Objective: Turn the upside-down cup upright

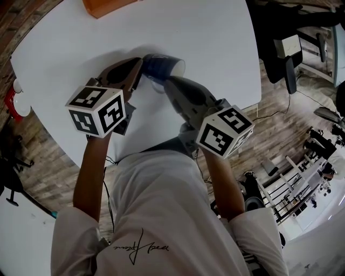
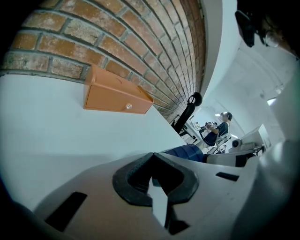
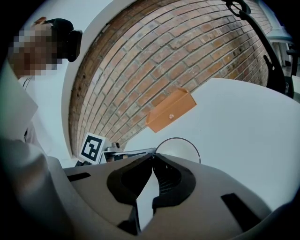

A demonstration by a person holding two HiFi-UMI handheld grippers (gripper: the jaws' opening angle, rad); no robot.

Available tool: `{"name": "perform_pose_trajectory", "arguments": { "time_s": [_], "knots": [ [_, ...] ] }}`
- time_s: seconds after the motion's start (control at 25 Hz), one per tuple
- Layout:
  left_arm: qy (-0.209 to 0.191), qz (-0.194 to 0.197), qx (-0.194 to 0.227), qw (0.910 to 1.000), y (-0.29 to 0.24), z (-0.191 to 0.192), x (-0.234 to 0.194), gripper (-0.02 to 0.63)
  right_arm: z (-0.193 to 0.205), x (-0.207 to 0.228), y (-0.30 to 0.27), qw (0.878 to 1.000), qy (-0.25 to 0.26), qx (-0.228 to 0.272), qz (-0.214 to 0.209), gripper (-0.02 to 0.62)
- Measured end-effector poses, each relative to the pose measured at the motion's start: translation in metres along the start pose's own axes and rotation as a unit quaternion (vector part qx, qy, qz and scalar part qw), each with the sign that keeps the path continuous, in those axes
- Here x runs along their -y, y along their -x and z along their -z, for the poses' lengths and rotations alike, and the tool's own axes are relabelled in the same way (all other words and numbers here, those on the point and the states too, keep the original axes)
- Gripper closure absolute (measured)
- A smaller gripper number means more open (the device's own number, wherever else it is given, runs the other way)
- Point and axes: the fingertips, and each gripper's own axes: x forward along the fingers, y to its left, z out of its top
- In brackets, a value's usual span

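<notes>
A dark blue cup (image 1: 158, 66) lies tilted on its side just above the white table (image 1: 215, 38), its pale mouth facing right. My right gripper (image 1: 167, 81) comes at it from the near side. In the right gripper view its jaws (image 3: 152, 157) are closed with the tips on the cup's round rim (image 3: 187, 143). My left gripper (image 1: 141, 64) sits close beside the cup's closed end, on its left. In the left gripper view those jaws (image 2: 152, 157) meet with nothing between them, and the blue cup (image 2: 187, 152) shows just beyond them on the right.
An orange box (image 1: 105, 6) (image 2: 117, 98) (image 3: 171, 110) stands at the table's far edge against a brick wall (image 2: 140, 33). The table's right edge (image 1: 257, 81) drops to a wooden floor with an office chair (image 1: 285, 54) and cables.
</notes>
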Motion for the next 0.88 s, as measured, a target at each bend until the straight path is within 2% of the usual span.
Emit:
{"name": "perform_pose_trajectory", "arguments": {
  "time_s": [0.88],
  "knots": [
    [0.006,-0.011,-0.017,0.9998,0.007,0.009,-0.012,0.597,-0.003,-0.018,-0.019,0.999,0.012,-0.018,-0.033,0.572]
  ]
}}
